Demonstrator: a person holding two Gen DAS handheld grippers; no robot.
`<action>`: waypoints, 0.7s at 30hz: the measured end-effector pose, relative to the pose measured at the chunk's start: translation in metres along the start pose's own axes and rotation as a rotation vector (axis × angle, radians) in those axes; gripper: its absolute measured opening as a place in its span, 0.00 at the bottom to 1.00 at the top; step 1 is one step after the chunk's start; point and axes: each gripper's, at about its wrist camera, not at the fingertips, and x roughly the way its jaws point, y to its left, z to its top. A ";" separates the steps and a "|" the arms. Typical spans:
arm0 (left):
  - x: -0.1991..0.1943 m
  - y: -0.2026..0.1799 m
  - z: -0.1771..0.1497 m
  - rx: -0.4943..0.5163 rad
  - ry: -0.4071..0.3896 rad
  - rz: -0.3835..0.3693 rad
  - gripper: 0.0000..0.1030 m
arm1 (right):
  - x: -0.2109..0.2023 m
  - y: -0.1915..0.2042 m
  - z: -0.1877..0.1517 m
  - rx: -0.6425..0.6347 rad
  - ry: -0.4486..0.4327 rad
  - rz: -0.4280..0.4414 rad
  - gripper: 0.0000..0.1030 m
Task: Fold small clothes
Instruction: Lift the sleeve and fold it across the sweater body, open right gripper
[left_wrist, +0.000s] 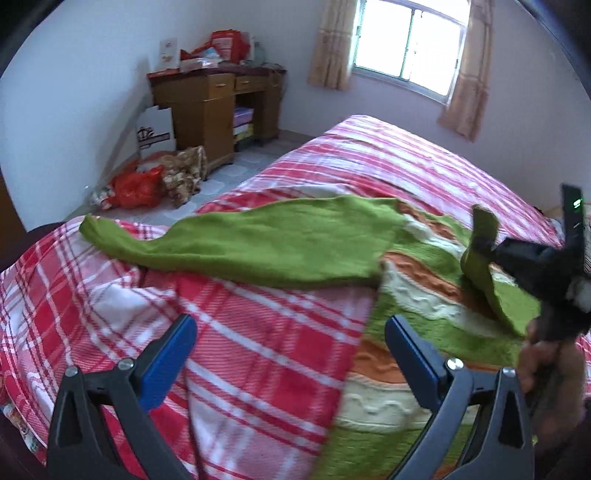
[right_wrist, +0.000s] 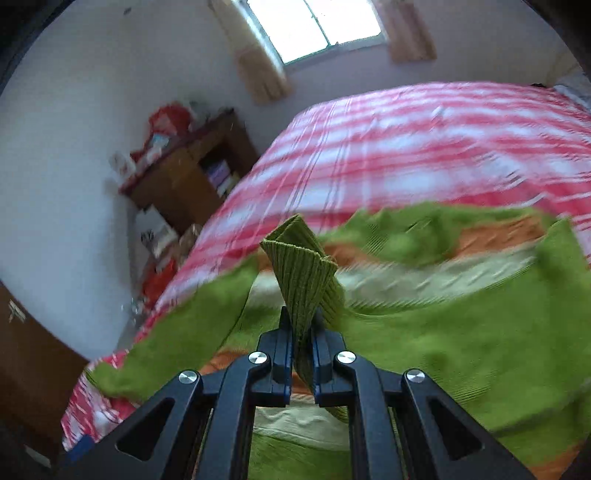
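Note:
A small green sweater (left_wrist: 424, 295) with orange and cream stripes lies on the bed. One green sleeve (left_wrist: 236, 243) stretches out to the left. My left gripper (left_wrist: 291, 332) is open and empty, just above the bedspread at the sweater's left edge. My right gripper (left_wrist: 484, 245) is shut on the ribbed cuff of the other sleeve (right_wrist: 304, 273) and holds it raised over the sweater's body (right_wrist: 461, 332). In the right wrist view the gripper (right_wrist: 300, 325) pinches the cuff upright between its blue pads.
The bed has a red and white plaid cover (left_wrist: 258, 362). A wooden desk (left_wrist: 218, 107) with clutter stands by the far wall. Red bags and a box (left_wrist: 147, 173) lie on the floor. A curtained window (left_wrist: 406, 40) is behind the bed.

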 end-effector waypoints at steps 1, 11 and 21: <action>0.004 0.003 0.000 -0.006 0.005 0.006 1.00 | 0.009 0.003 -0.006 -0.012 -0.001 -0.002 0.07; 0.016 0.025 -0.002 -0.041 0.020 0.028 1.00 | 0.005 -0.017 -0.004 0.079 0.105 0.342 0.44; 0.009 0.096 -0.002 -0.259 0.002 0.175 1.00 | 0.044 -0.011 -0.040 -0.075 0.154 0.089 0.44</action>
